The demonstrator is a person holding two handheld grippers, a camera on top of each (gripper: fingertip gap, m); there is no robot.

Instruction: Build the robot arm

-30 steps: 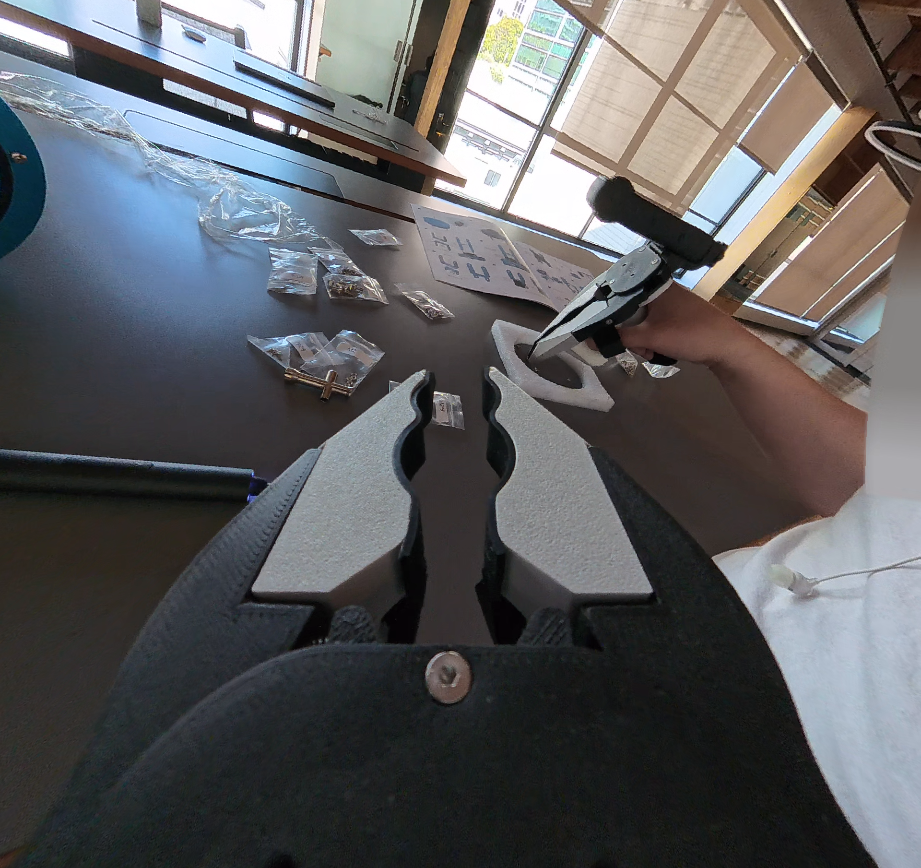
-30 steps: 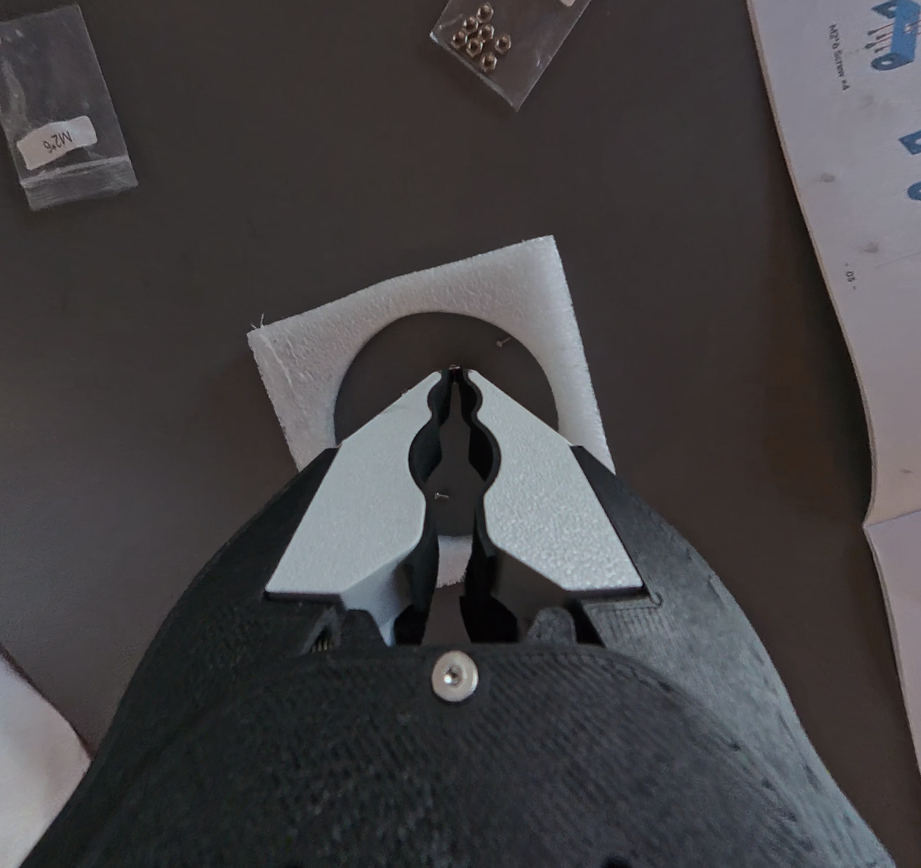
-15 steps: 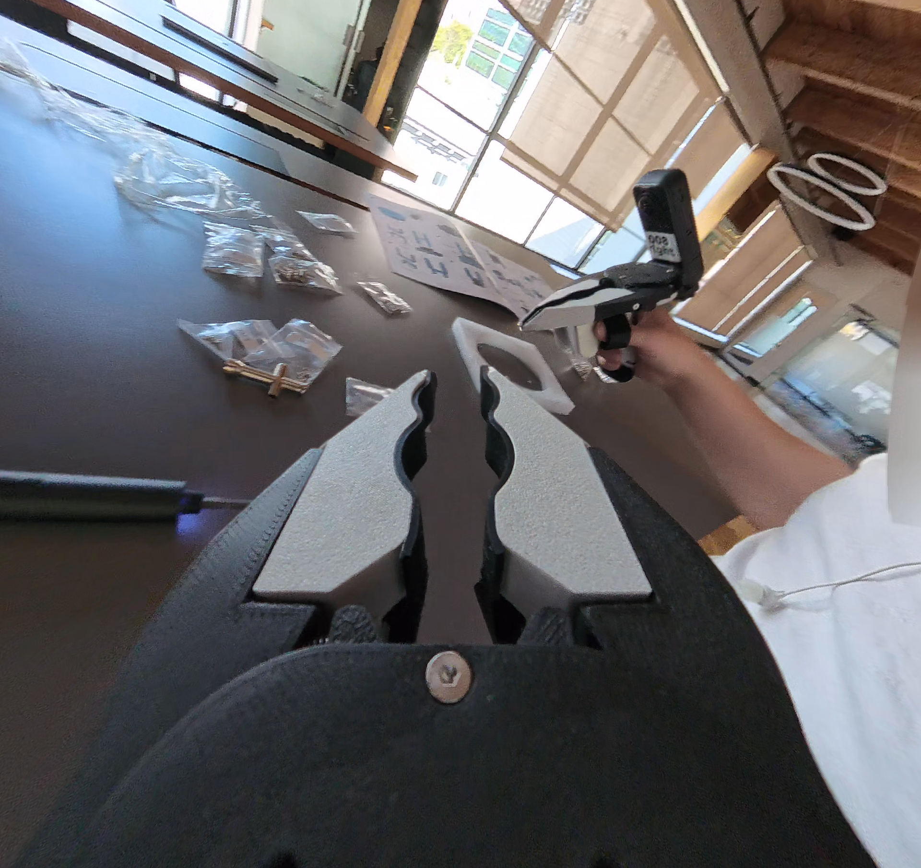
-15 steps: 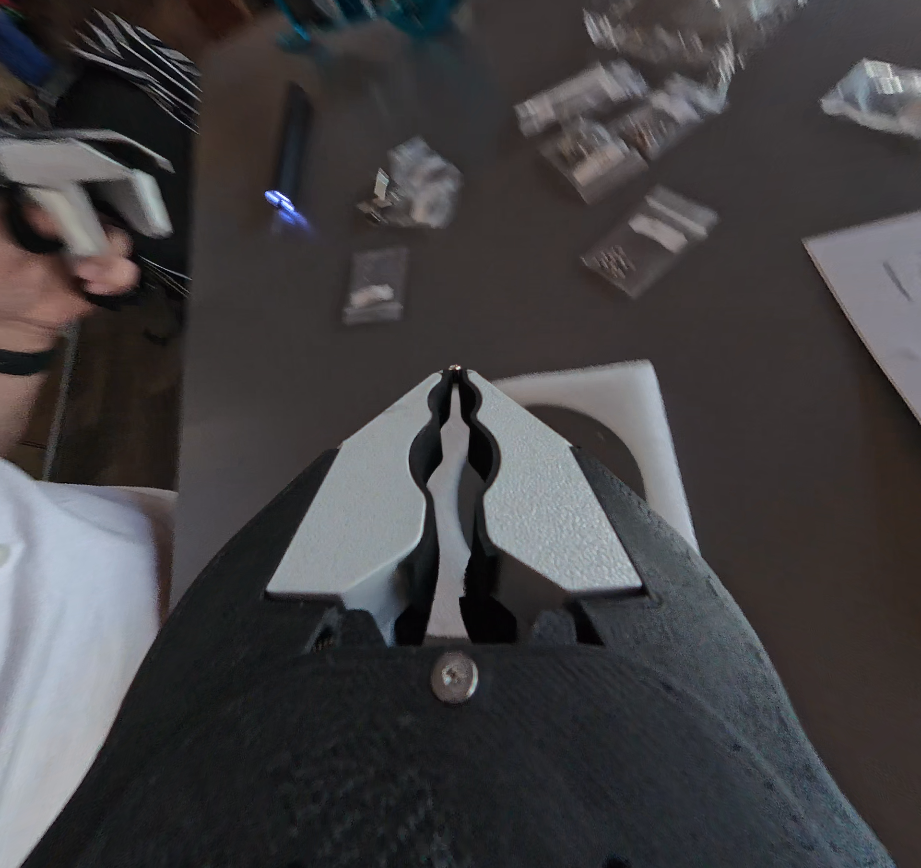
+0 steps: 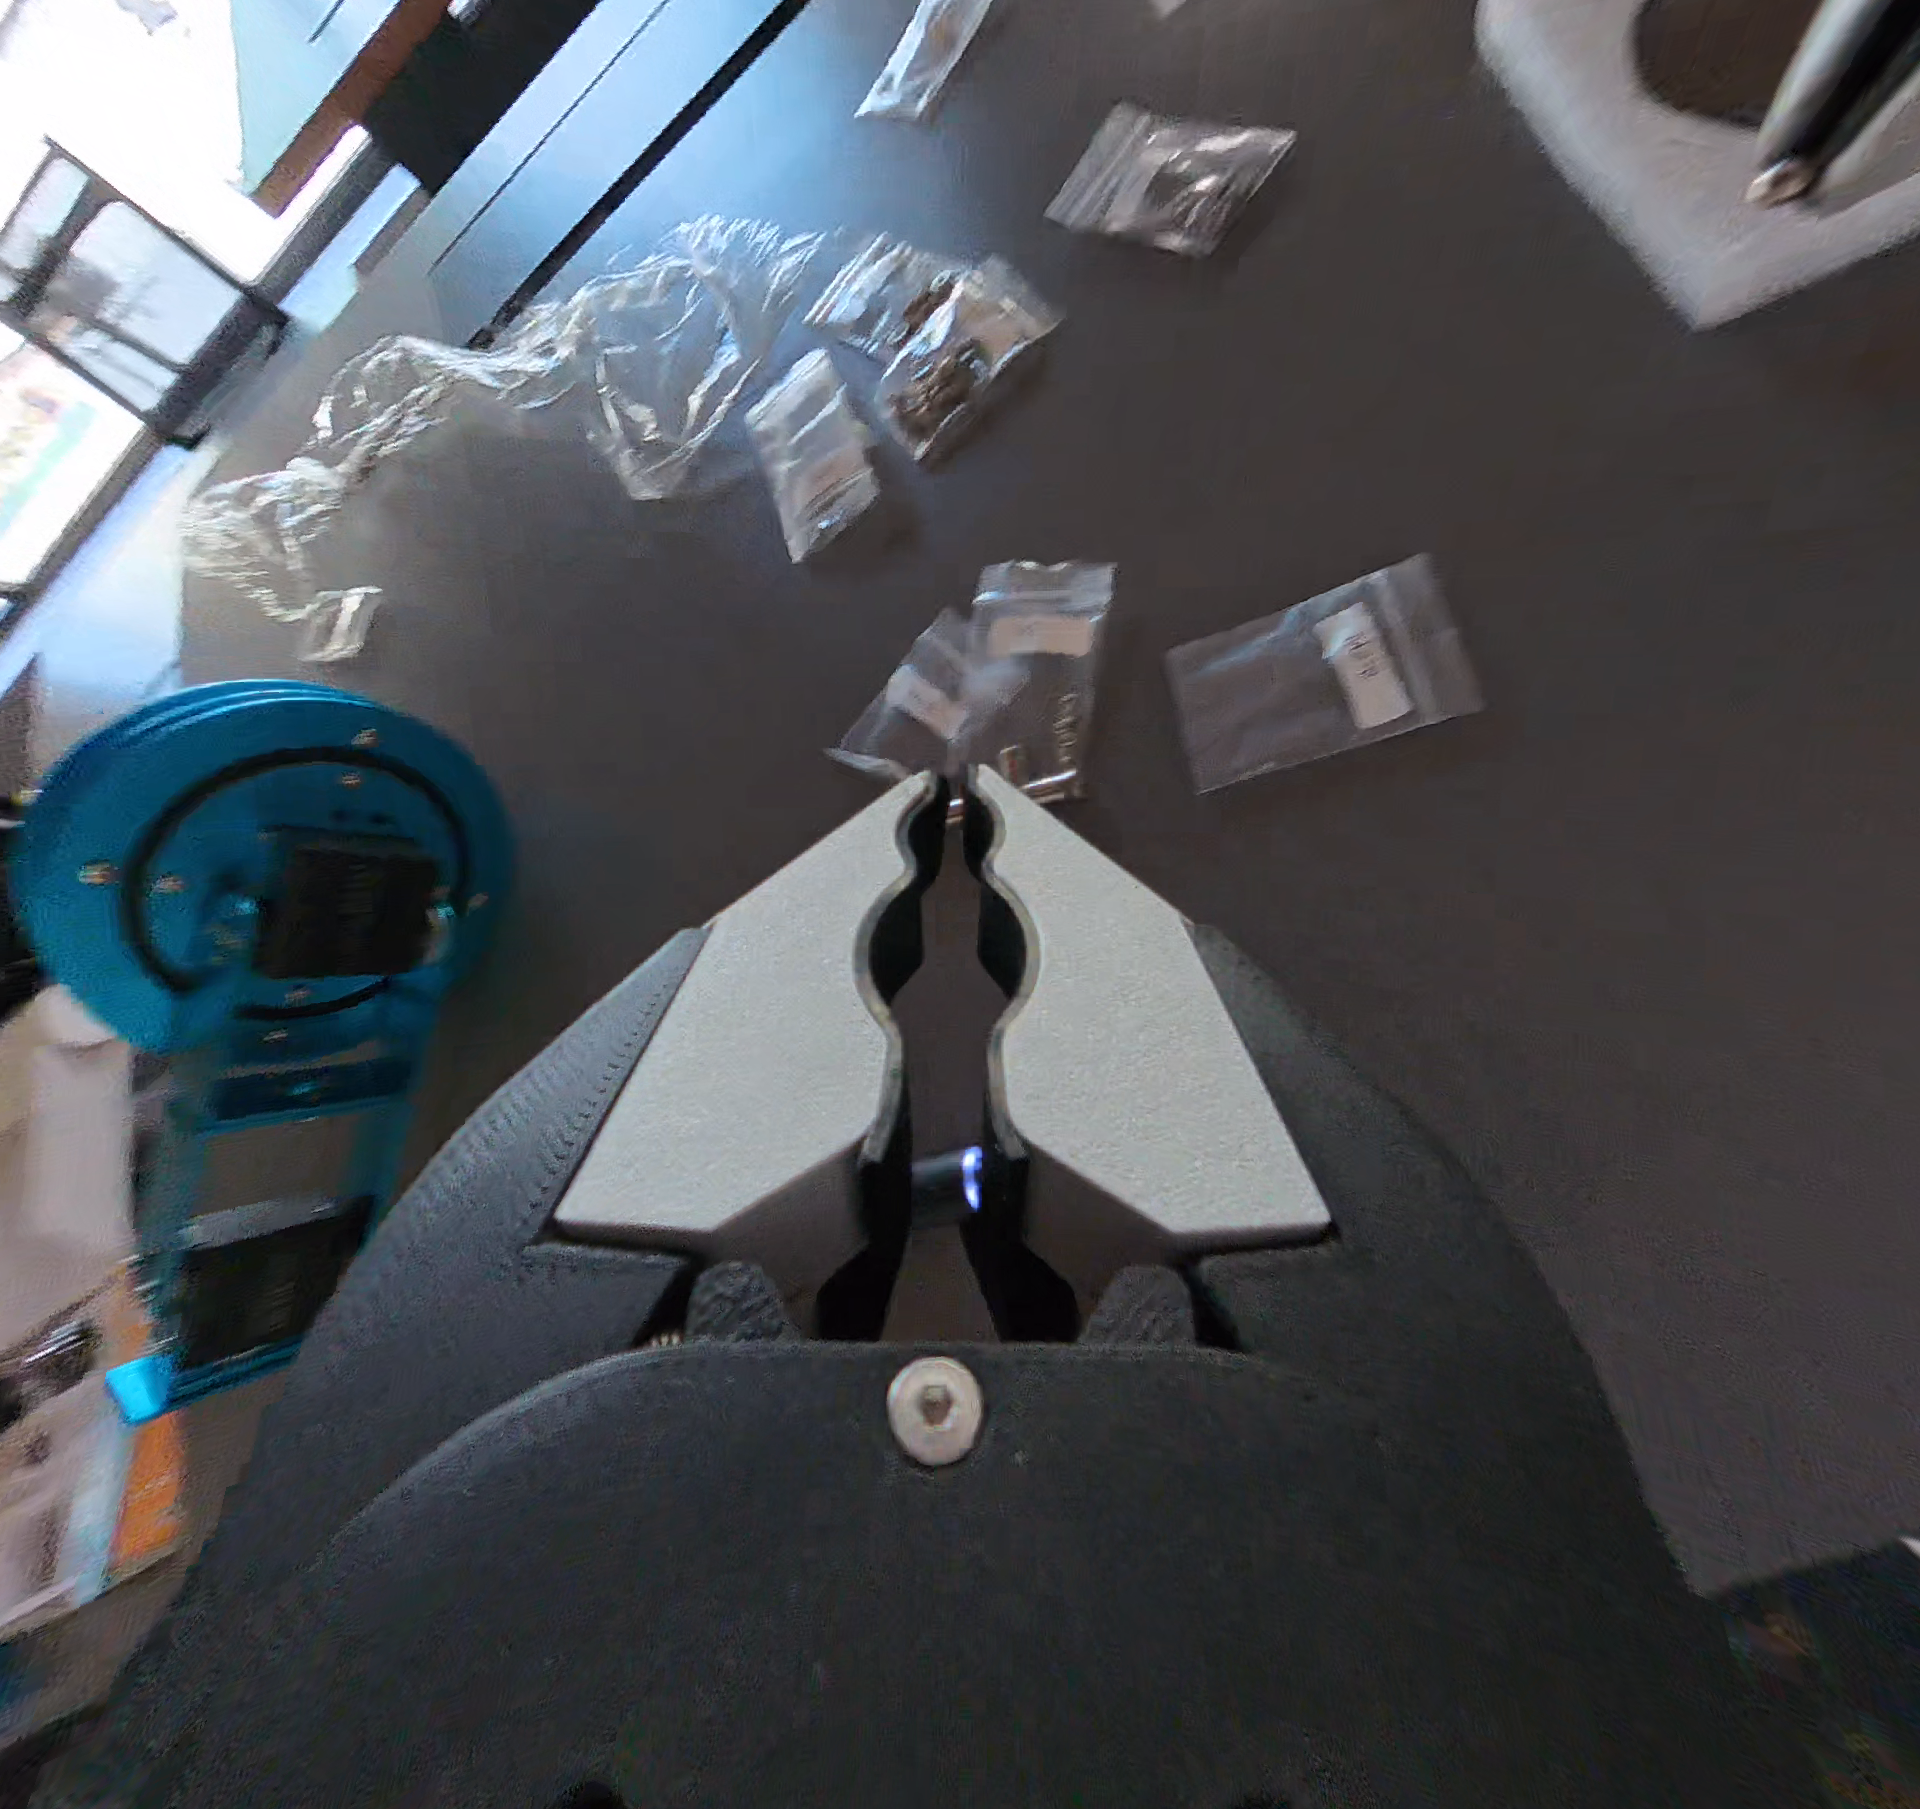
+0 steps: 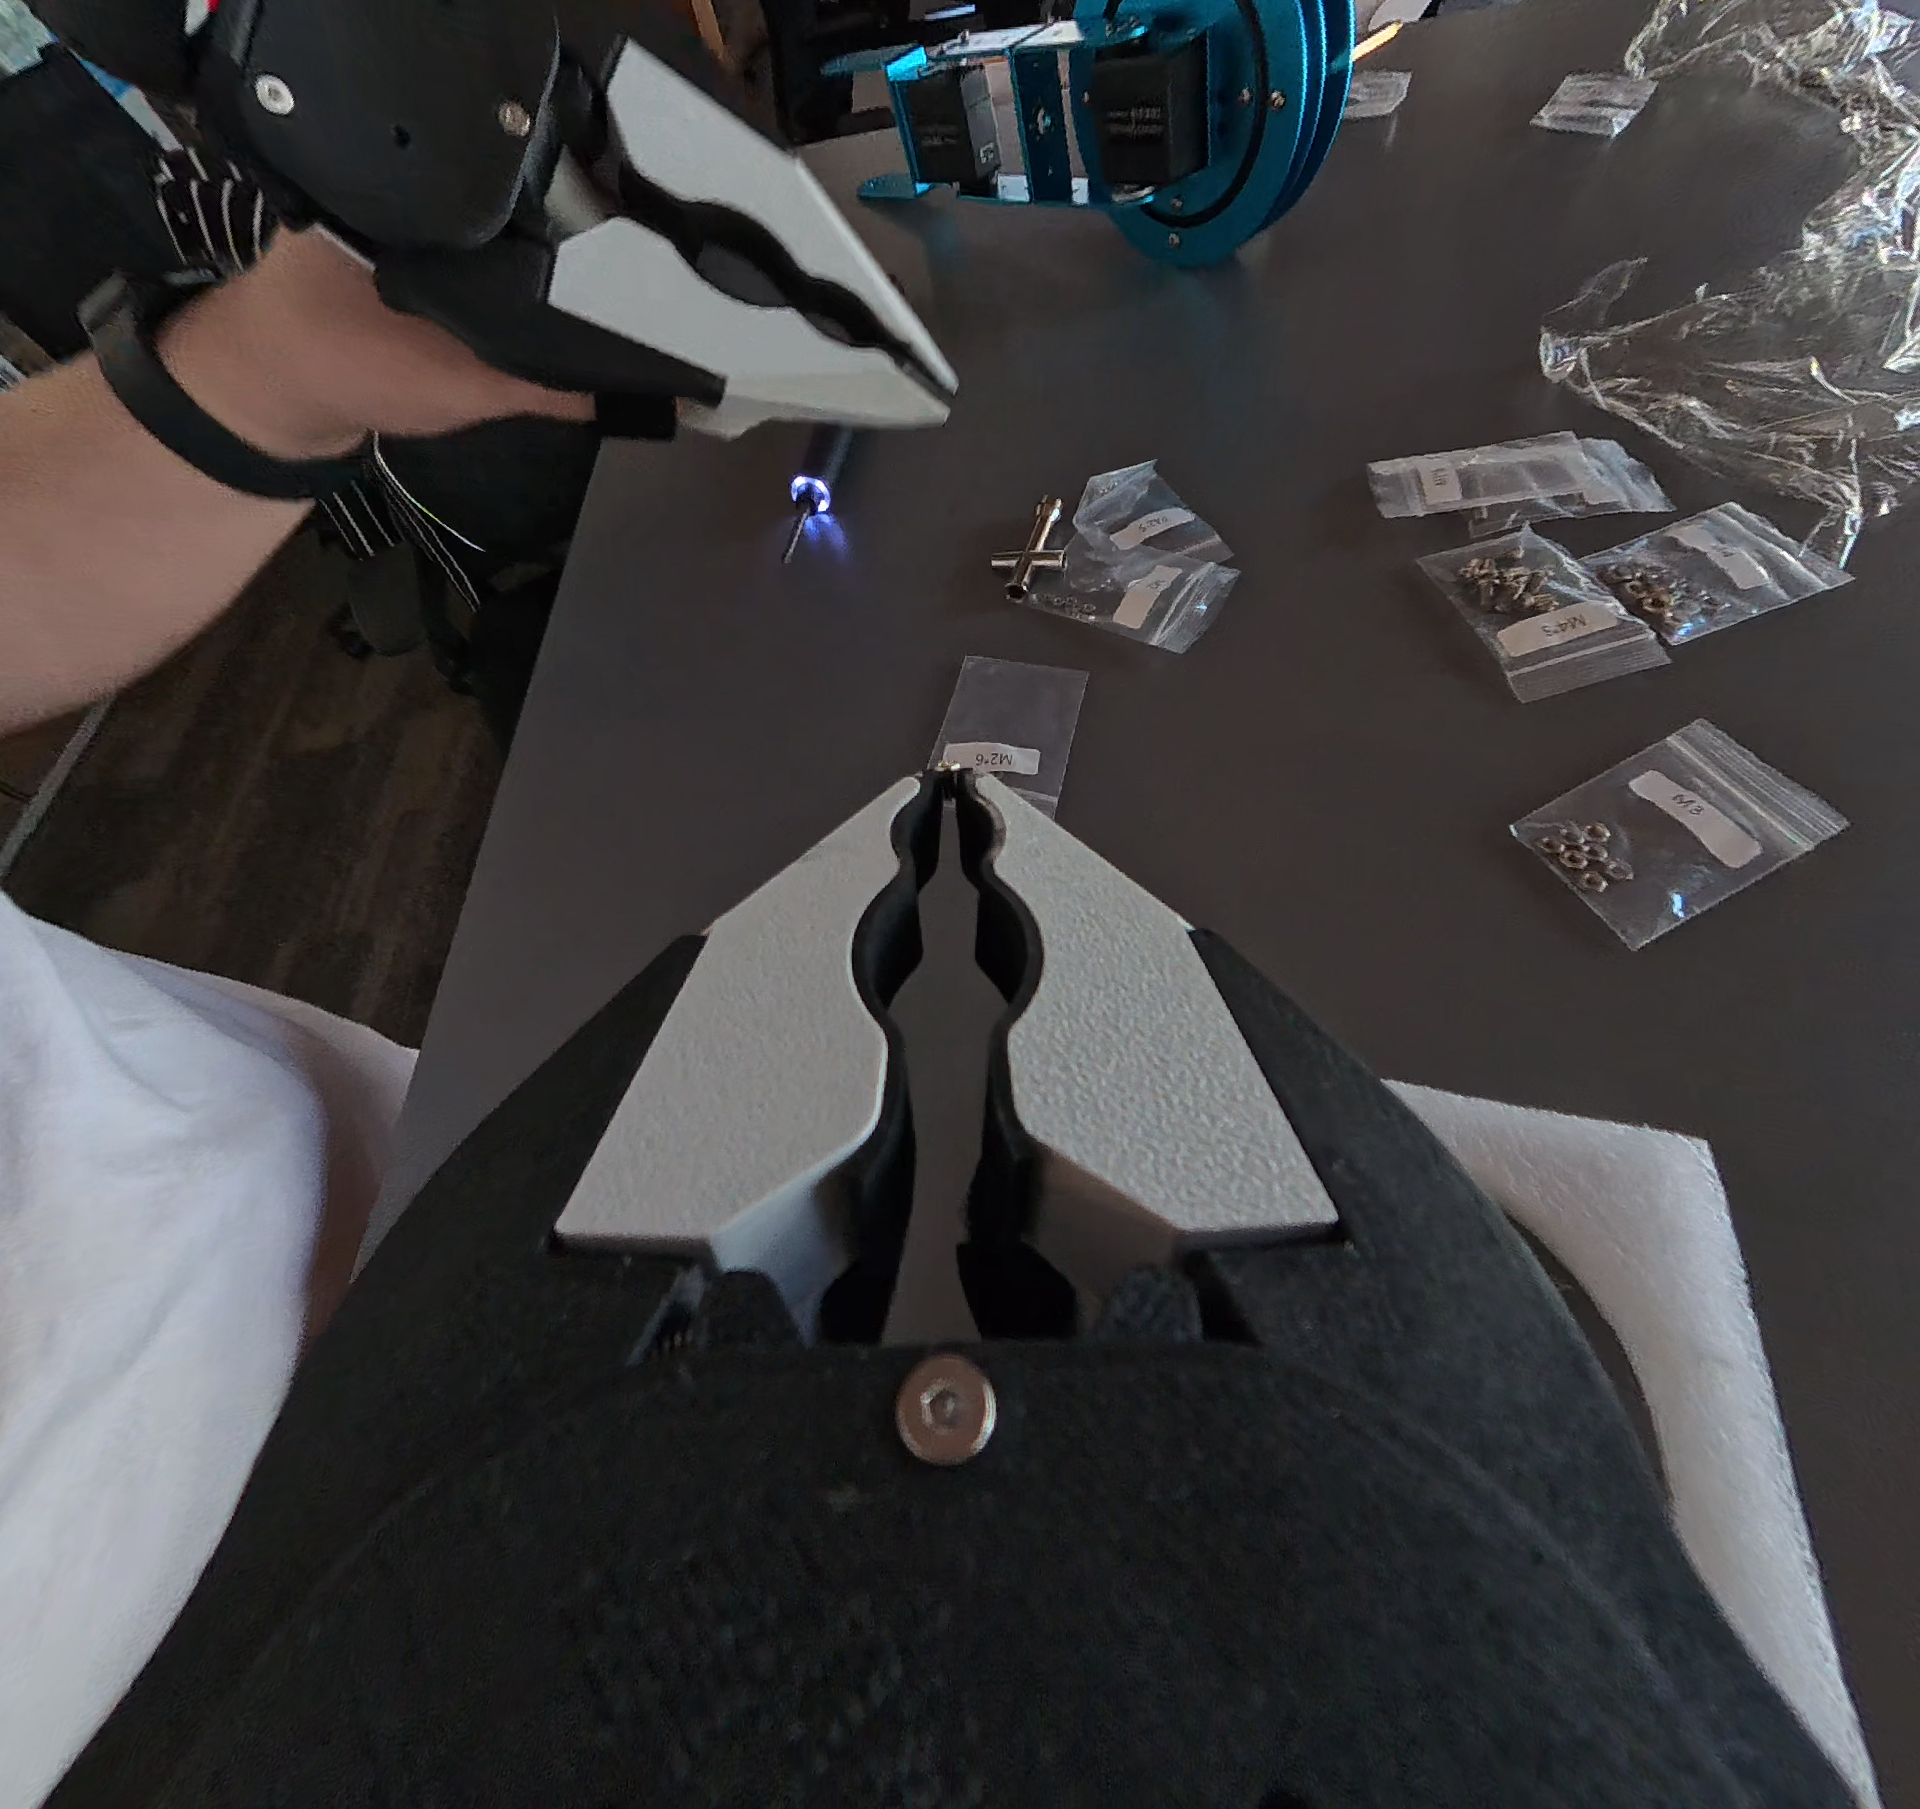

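My right claw (image 6: 951, 780) pinches a tiny screw (image 6: 948, 770) at its tips, above the dark bench (image 6: 1299, 928), near a small clear bag (image 6: 1013, 725). My left claw (image 5: 953, 791), tips nearly pressed together, hangs over two bags (image 5: 997, 684); I can't tell whether it holds anything. A blue disc assembly (image 6: 1174, 86) stands far.

Table (image 6: 1299, 980) layout, seen from the right wrist: foam pad (image 6: 1662, 1344) nearest the person, a lone baggie (image 6: 1013, 731) just beyond it, cross wrench (image 6: 1031, 554) with two baggies past that. Disc assembly (image 6: 1174, 97) sits at the far edge, crumpled wrap (image 6: 1766, 284) off right.
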